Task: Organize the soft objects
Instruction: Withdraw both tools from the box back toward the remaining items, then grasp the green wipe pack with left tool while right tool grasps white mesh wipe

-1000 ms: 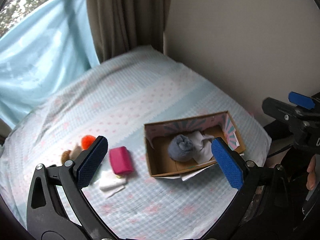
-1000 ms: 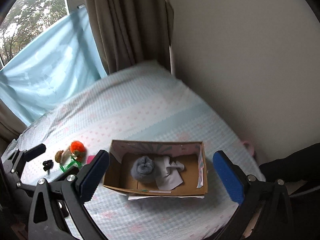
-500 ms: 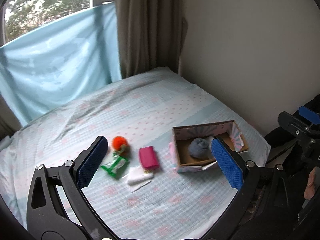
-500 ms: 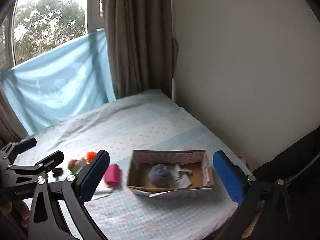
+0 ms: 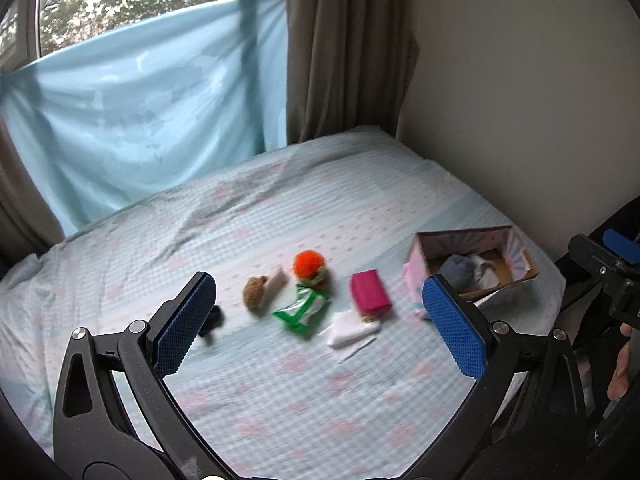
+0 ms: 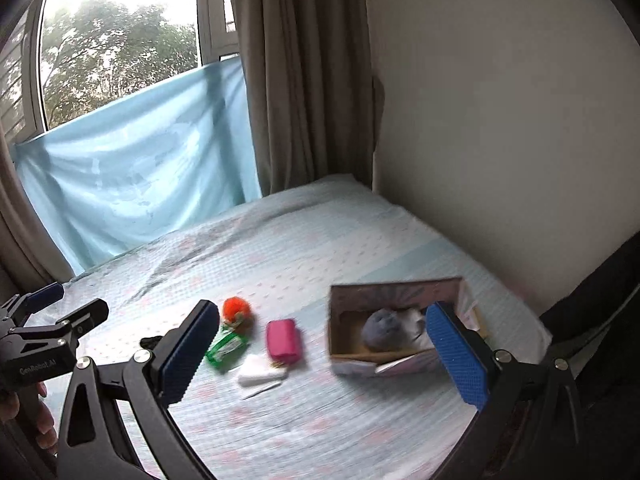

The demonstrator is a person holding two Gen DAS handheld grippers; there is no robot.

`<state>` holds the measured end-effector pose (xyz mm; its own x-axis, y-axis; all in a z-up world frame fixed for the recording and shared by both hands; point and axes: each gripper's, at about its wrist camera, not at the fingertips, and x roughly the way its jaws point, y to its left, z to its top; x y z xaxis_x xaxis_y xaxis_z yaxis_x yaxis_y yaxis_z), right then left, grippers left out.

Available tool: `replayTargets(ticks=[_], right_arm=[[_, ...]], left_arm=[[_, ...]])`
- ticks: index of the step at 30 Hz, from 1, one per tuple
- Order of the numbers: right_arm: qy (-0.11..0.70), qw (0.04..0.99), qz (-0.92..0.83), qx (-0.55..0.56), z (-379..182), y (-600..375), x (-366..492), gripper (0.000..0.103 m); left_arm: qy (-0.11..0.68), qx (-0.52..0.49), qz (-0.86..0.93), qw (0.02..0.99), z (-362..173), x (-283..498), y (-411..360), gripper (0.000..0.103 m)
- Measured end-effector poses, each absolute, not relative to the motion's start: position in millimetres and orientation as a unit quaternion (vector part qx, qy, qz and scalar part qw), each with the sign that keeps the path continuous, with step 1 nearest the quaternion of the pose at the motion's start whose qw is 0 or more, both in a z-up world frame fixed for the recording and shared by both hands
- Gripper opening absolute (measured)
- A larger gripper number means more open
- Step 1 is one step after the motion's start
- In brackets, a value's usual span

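A cardboard box (image 5: 520,276) (image 6: 340,344) sits at the bed's right edge and holds a grey rolled sock (image 5: 456,270) (image 6: 384,328) and a white cloth (image 5: 486,270). On the bedsheet to its left lie a pink pouch (image 5: 370,294) (image 6: 283,339), a white folded cloth (image 5: 348,330) (image 6: 258,370), a green packet (image 5: 302,312) (image 6: 226,346), an orange pompom (image 5: 309,264) (image 6: 236,308), a brown plush (image 5: 256,300) and a small black item (image 5: 212,320). My left gripper (image 5: 320,328) and right gripper (image 6: 320,356) are both open, empty, held above the bed's near side.
The bed (image 5: 280,208) has a pale blue checked sheet. A light blue cloth (image 5: 140,120) hangs over the window behind it, a brown curtain (image 5: 344,48) beside it. A plain wall (image 5: 520,100) runs along the right.
Both grippers have pulled back and up from the box. The view has widened, so the loose items on the sheet now show. Both stay open.
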<state>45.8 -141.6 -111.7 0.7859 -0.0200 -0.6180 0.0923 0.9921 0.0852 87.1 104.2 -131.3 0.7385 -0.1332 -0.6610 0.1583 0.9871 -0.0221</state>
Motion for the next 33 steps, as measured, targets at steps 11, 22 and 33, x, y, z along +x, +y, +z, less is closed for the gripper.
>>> replayTargets(ticks=[11, 22, 33], right_arm=[[0.373, 0.926, -0.032, 0.055, -201, -70, 94, 0.103], [0.443, 0.890, -0.053, 0.093, -321, -31, 149, 0.103], [0.495, 0.852, -0.096, 0.141, -418, -25, 189, 0.103]], left_arm=[[0.399, 0.023, -0.096, 0.912, -200, 161, 148, 0.103], [0.484, 0.081, -0.149, 0.859, -314, 250, 126, 0.102], [0.559, 0.114, -0.189, 0.799, -423, 305, 95, 0.091]])
